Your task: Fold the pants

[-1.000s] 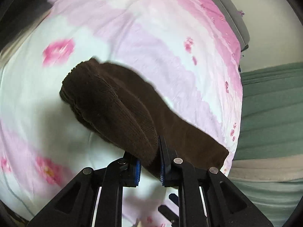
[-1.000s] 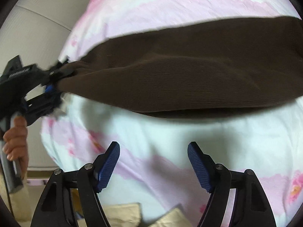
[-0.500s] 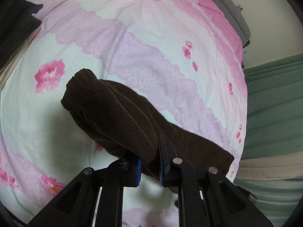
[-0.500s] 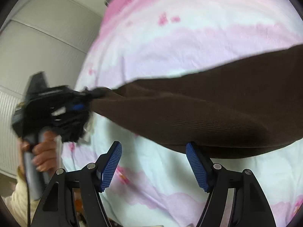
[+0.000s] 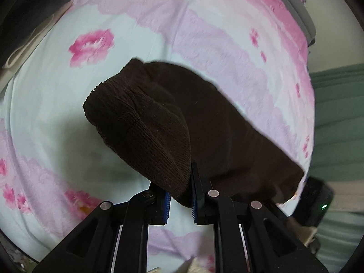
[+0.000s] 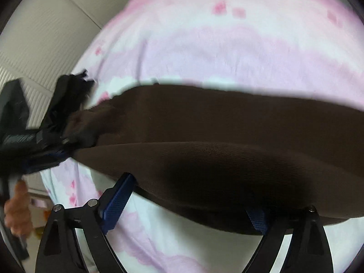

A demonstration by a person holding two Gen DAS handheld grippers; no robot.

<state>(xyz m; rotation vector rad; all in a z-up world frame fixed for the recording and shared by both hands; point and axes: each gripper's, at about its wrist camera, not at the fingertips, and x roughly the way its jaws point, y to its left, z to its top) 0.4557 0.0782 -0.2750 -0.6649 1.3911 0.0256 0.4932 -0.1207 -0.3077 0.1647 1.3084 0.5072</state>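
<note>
Dark brown ribbed pants (image 5: 173,122) hang folded over a pink and white floral bedsheet (image 5: 56,95). My left gripper (image 5: 180,195) is shut on one end of the pants and holds it above the bed. In the right wrist view the pants (image 6: 227,141) stretch across the frame, and the left gripper (image 6: 52,143) grips their left end. My right gripper (image 6: 188,202) is open with its blue pads right under the hanging fabric; the right pad is partly hidden behind it.
A green cover (image 5: 336,118) lies past the bed's right edge. A pale ribbed wall or cabinet (image 6: 41,45) stands beyond the bed's left side. A dark object (image 5: 27,11) lies at the bed's upper left. A hand (image 6: 18,211) holds the left gripper's handle.
My right gripper has moved up close to the pants, so the fabric now overlaps its pads. The left gripper keeps its hold and has shifted the pants slightly.
</note>
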